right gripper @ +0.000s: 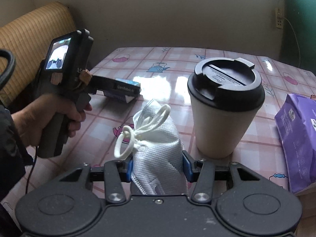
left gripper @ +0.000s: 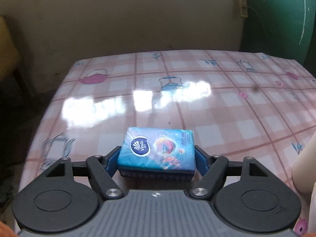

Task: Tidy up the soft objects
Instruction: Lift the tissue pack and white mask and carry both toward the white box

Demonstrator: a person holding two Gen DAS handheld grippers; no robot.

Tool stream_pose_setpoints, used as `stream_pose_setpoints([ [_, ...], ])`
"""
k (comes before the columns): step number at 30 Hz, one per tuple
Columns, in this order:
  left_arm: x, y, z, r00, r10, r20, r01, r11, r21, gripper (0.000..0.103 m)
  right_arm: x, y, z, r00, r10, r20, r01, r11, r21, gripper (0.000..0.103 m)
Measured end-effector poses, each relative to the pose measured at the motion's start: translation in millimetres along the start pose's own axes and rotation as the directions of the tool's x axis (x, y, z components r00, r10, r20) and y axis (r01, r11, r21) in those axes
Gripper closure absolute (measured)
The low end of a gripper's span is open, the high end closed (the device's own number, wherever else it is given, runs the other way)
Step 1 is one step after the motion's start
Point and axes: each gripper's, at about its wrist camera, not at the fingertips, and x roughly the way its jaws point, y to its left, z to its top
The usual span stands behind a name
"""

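Note:
My left gripper (left gripper: 157,159) is shut on a blue Vinda tissue pack (left gripper: 157,150), held just above the pink checked tablecloth (left gripper: 217,102). In the right wrist view the same left gripper (right gripper: 126,90) holds the tissue pack (right gripper: 128,83) at the table's left side. My right gripper (right gripper: 157,167) is shut on a folded white face mask (right gripper: 156,150), whose ear loops (right gripper: 128,142) stick up and to the left.
A cream paper cup with a black lid (right gripper: 225,106) stands right of the mask. A purple wipes pack (right gripper: 298,144) lies at the right edge. A woven yellow chair back (right gripper: 29,35) is behind the left hand. The wall is beyond the table.

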Motion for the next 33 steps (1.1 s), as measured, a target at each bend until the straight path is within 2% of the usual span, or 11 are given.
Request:
stream_pose_setpoints([
  [4,-39,4,-14,0.998,0.064,0.016,-0.062,0.996,-0.070,0.027,-8,0,2,1.000,0.014,0.009,-0.014,1.000,0.014,0.046],
  [9,-96,2,-30,0.991,0.137,-0.002,-0.136,0.979,-0.151,0.027,-25,1,7,0.999,0.045,0.019,-0.046,0.998,0.037,0.046],
  [13,-144,2,-35,0.989,0.148,0.000,-0.144,0.961,-0.236,0.027,-39,7,23,0.997,0.065,0.037,-0.067,0.997,0.045,0.046],
  [15,-159,-2,-33,0.987,0.162,0.007,-0.155,0.956,-0.249,0.027,-48,10,32,0.996,0.072,0.046,-0.073,0.996,0.041,0.046],
  [22,-182,-12,-17,0.982,0.190,0.007,-0.179,0.939,-0.292,0.027,-78,11,55,0.995,0.048,0.086,-0.052,0.997,0.052,0.045],
  [33,-194,-39,8,0.984,0.172,0.049,-0.149,0.942,-0.301,0.027,-109,3,78,0.992,-0.047,0.117,0.046,0.999,0.011,0.045],
])
